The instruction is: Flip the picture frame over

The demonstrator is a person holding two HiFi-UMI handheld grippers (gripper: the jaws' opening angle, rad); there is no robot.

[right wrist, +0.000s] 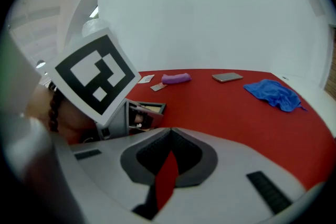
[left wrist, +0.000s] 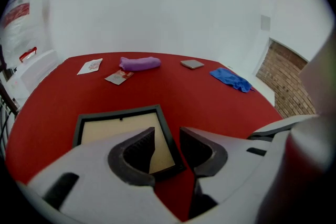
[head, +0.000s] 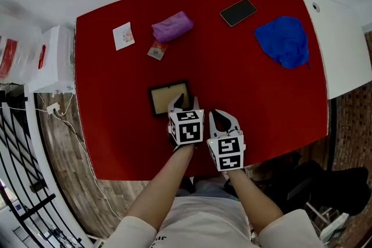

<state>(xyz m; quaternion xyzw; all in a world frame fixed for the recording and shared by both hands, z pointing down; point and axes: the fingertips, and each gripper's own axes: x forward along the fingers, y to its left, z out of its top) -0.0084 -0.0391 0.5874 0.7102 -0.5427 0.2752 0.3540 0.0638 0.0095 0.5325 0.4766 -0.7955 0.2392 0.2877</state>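
The picture frame lies flat on the red table, a black border round a tan board, with a small tab at its far edge. In the left gripper view the frame fills the near left. My left gripper is open and hangs over the frame's right near corner; in its own view the left gripper has that edge showing between the pads, untouched. My right gripper is just right of it over bare table. Its tips meet with nothing between them, as the right gripper shows in its own view.
Along the far side lie a white card, a small packet, a purple rolled cloth, a dark phone and a blue cloth. A white surface adjoins the table's right; a white box stands left.
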